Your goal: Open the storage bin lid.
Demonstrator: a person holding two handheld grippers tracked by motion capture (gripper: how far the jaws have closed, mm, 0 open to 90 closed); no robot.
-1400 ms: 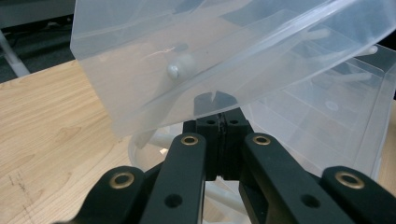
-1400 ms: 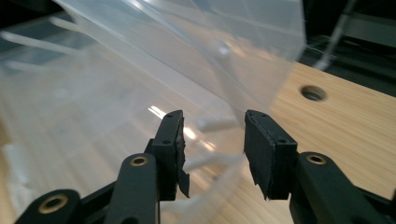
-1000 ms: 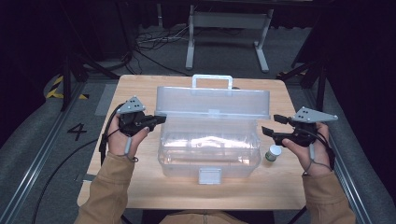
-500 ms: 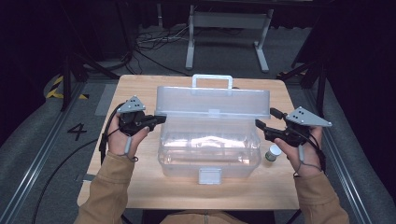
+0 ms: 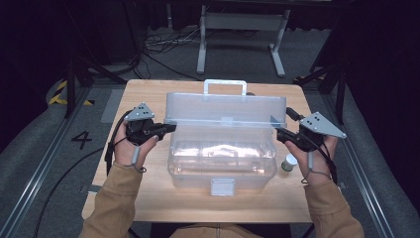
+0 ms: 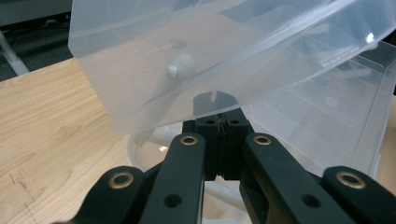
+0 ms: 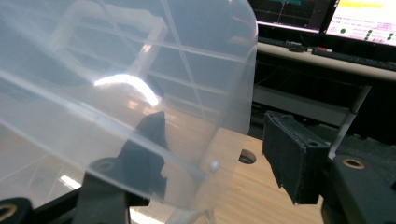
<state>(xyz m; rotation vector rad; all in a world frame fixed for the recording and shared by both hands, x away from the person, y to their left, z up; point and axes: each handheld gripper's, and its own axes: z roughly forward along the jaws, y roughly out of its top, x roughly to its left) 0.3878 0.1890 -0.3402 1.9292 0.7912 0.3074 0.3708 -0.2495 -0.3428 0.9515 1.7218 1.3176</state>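
My left gripper (image 5: 166, 128) has its two black jaws pressed together on the left edge of the clear plastic lid (image 5: 225, 108) of a see-through storage box with a white handle (image 5: 225, 85) on top. In the left gripper view the pads (image 6: 224, 133) meet at the lid's lower rim, with the thin plastic pinched between them. The lid stands raised, tilted back over the box.

My right gripper (image 5: 283, 135) sits at the lid's right edge. Its jaws have just been closing, and they stand apart with the lid's rounded corner (image 7: 205, 116) between them. In the right gripper view one jaw shows dark through the plastic on the near side, and the other jaw's pad (image 7: 292, 156) stands clear of the lid on the far side, so the pads are not pressing on it.

The box's clear tub (image 5: 223, 161) rests in the middle of a light wooden table (image 5: 148, 198), with a white latch (image 5: 222, 187) at its front wall, facing me. A small jar with a white cap (image 5: 288, 162) stands on the table just beside the tub's right side, near my right hand (image 5: 317, 156). My tan sleeves (image 5: 111, 203) come in from the near edge. Beyond the table lie a dark floor with cables and a grey metal stand (image 5: 240, 25).
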